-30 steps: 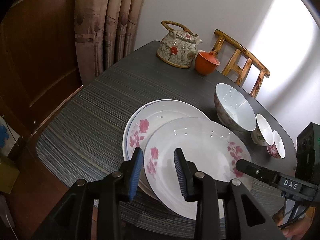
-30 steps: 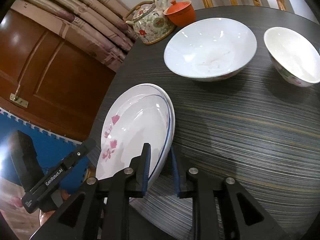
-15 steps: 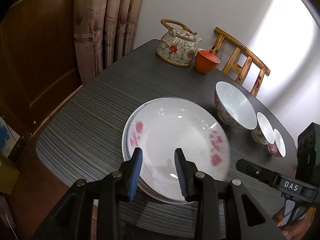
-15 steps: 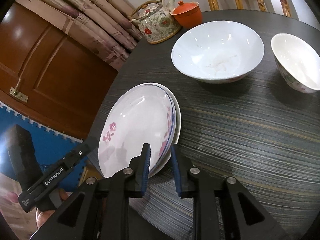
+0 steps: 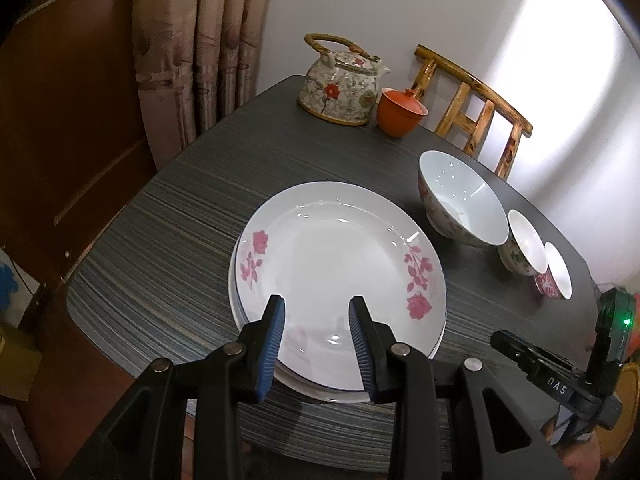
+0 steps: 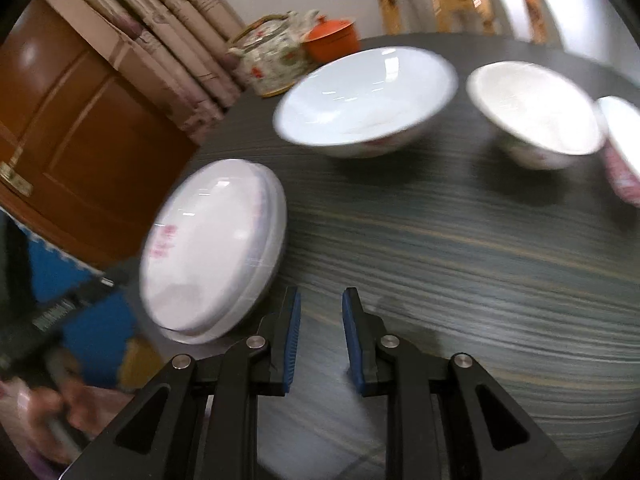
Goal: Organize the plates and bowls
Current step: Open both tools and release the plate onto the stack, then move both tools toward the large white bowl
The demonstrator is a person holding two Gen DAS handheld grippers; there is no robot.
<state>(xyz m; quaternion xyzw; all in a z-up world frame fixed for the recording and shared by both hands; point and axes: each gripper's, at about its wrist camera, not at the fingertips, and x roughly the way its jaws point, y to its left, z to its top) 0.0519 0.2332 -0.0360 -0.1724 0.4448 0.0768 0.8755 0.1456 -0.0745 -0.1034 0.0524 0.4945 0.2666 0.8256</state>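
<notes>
Right gripper [image 6: 318, 336] hangs empty, jaws narrowly apart over bare table [image 6: 460, 248]; left gripper [image 5: 316, 344] gapes, holding nothing, above the plate stack [image 5: 340, 276]. At the right gripper's twelve o'clock sit three empty bowls: large bowl [image 6: 364, 96], medium bowl [image 6: 534, 110], small bowl [image 6: 622, 144]. Glazed china looks rigid, slippery, breakable; pinch rims.

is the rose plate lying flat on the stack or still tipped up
Flat. The rose plate lies level on the stack, its rim matching the plates below; neither gripper holds it.

Place: home dining room
Landmark: dark striped dining table [image 5: 168, 248]
Behind table: beige pleated curtains [image 5: 192, 48], bamboo chair [image 5: 476, 108]
On table: floral ceramic teapot [image 5: 340, 84]
</notes>
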